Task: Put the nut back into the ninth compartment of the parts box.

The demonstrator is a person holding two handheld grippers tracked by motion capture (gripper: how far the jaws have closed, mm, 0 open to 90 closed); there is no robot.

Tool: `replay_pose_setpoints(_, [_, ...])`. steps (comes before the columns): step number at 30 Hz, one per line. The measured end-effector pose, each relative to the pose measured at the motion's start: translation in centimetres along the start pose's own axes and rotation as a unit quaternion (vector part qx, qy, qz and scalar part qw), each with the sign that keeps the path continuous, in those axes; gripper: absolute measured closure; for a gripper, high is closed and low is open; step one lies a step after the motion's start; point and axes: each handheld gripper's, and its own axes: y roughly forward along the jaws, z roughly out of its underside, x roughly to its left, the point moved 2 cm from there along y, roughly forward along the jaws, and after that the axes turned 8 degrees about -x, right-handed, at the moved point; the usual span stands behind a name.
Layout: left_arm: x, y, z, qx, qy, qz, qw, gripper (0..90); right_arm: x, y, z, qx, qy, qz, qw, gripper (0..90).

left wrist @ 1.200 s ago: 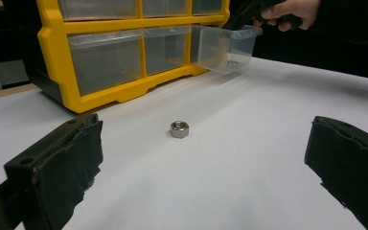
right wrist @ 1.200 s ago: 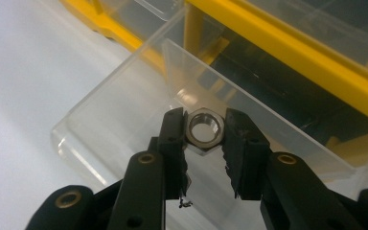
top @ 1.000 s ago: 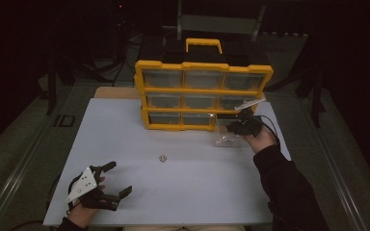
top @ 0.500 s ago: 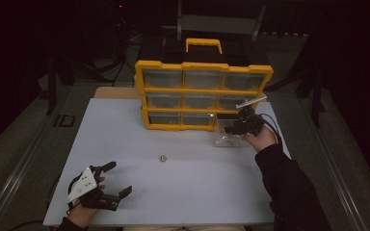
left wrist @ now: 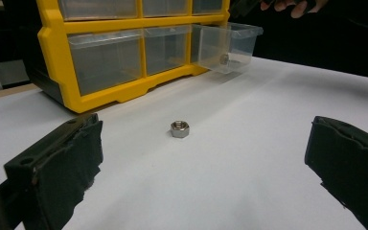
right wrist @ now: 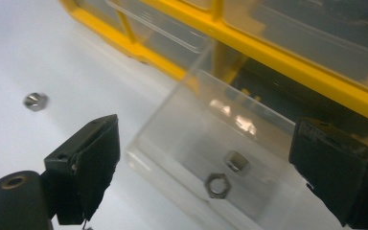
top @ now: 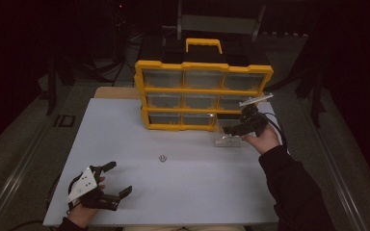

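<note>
A yellow drawer cabinet [top: 204, 66] stands at the back of the white table [top: 197, 192]. Its bottom-right clear drawer [top: 229, 140] is pulled out, with two steel nuts [right wrist: 217, 184] lying inside. My right gripper [top: 231, 129] hovers just over this drawer. Its jaws have just been opening and stand open, with nothing gripped between them. Another nut [top: 163, 157] lies loose mid-table. My left gripper [top: 115, 180] rests open near the front left, aimed at that nut [left wrist: 180, 129] from a distance.
The cabinet's other clear drawers [left wrist: 105, 57] are pushed in. Dark floor and stands surround the table. Open white surface stretches between the loose nut and the front edge.
My right hand has lifted slightly above the pulled-out drawer. The left gripper and the loose nut have stayed where they were.
</note>
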Motion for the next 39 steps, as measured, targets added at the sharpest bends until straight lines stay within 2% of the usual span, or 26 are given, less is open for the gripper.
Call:
replay_pose_setpoints(14, [0.0, 0.0, 0.0, 0.000, 0.001, 0.000, 1.0000, 0.0, 2.9, -0.3, -1.6, -0.023, -0.028, -0.031, 0.9988, 11.8])
replay_pose_setpoints(23, [0.0, 0.0, 0.0, 0.000, 0.000, 0.000, 1.0000, 0.0, 5.3, 1.1, -2.3, -0.025, -0.049, -0.058, 0.9967, 12.0])
replay_pose_setpoints(34, [0.0, -0.1, 0.0, -0.001, 0.000, 0.000, 1.0000, 0.0, 8.9, 3.8, -2.5, -0.025, -0.083, -0.099, 0.9913, 12.1])
replay_pose_setpoints(39, [0.0, -0.1, 0.0, -0.001, 0.001, 0.001, 1.0000, 0.0, 10.4, 4.8, -2.5, -0.030, -0.101, -0.117, 0.9875, 13.0])
